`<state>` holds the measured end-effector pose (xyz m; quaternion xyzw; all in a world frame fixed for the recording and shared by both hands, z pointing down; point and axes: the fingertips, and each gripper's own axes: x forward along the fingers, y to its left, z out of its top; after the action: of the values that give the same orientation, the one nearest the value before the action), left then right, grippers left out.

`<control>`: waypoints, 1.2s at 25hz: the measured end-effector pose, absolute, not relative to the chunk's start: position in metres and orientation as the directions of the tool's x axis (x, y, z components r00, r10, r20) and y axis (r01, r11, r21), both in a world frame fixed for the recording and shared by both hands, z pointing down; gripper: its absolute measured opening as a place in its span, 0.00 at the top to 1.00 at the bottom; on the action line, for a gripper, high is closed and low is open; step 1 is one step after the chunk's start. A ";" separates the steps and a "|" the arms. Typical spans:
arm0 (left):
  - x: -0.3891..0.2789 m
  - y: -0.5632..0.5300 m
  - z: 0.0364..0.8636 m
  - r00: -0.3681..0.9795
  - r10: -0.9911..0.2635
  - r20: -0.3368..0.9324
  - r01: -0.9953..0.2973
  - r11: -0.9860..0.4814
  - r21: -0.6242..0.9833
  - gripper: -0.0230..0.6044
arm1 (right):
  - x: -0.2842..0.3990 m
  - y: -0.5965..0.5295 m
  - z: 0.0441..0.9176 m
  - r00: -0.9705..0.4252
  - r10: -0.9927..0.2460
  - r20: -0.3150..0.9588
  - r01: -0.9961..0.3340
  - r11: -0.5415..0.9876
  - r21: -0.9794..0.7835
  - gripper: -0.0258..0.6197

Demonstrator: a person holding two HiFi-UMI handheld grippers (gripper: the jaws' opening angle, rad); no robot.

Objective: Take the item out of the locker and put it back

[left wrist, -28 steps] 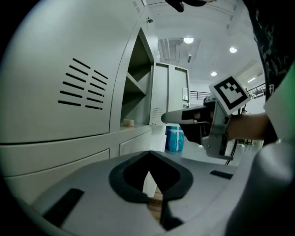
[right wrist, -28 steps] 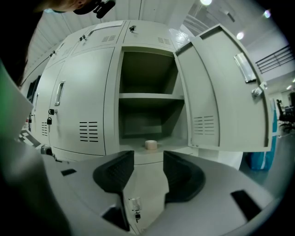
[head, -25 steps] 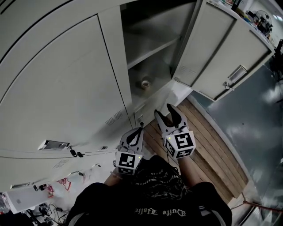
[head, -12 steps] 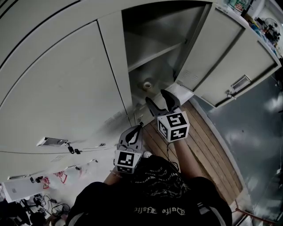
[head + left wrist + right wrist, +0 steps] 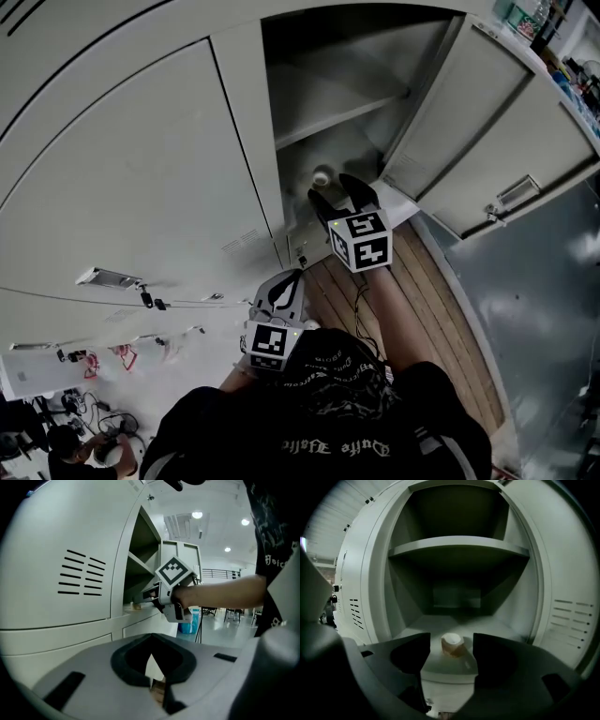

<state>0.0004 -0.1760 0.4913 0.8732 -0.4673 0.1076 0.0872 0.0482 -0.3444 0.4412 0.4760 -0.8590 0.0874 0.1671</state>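
Closed locker doors [image 5: 141, 169] of pale grey metal, with vent slots [image 5: 82, 579] and a flat handle [image 5: 108, 278], fill the left side. A strip of wooden planks [image 5: 427, 300] runs along their foot, a glossy grey floor [image 5: 553, 319] beyond it mirrors the light, and cables and small clutter [image 5: 89, 375] lie on the paler floor at far left. Round ceiling lights [image 5: 197, 515] shine from a white ceiling, with a railing [image 5: 218, 573] and a blue container [image 5: 187, 626] in the distance.

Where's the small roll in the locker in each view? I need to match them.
Head view: roll upper centre, just beyond the right gripper.
Left gripper view: roll left of centre, on the locker floor.
Right gripper view: roll low centre, ahead of the open jaws.
Shared landmark: the shelf above it.
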 end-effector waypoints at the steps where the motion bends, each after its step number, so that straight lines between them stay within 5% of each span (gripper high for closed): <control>1: 0.000 -0.176 0.491 0.536 -0.800 0.270 -0.838 -0.543 0.053 0.95 | 0.047 -0.347 0.443 -0.494 -0.783 0.378 -0.843 0.538 0.012 0.53; 17: -0.012 -0.177 0.495 0.479 -0.833 0.276 -0.875 -0.476 0.083 0.95 | 0.038 -0.364 0.469 -0.499 -0.694 0.519 -0.810 0.587 0.007 0.53; 22: -0.012 -0.178 0.496 0.477 -0.836 0.271 -0.877 -0.472 0.088 0.95 | 0.043 -0.367 0.468 -0.474 -0.710 0.521 -0.814 0.578 0.048 0.68; 30: -0.005 -0.179 0.494 0.487 -0.832 0.264 -0.871 -0.486 0.075 0.95 | 0.046 -0.365 0.464 -0.491 -0.711 0.503 -0.808 0.587 0.041 0.68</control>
<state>-0.0053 -0.1791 0.4938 0.8566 -0.4970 0.0962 0.0996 0.0455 -0.3651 0.4636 0.4429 -0.8576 0.1009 0.2413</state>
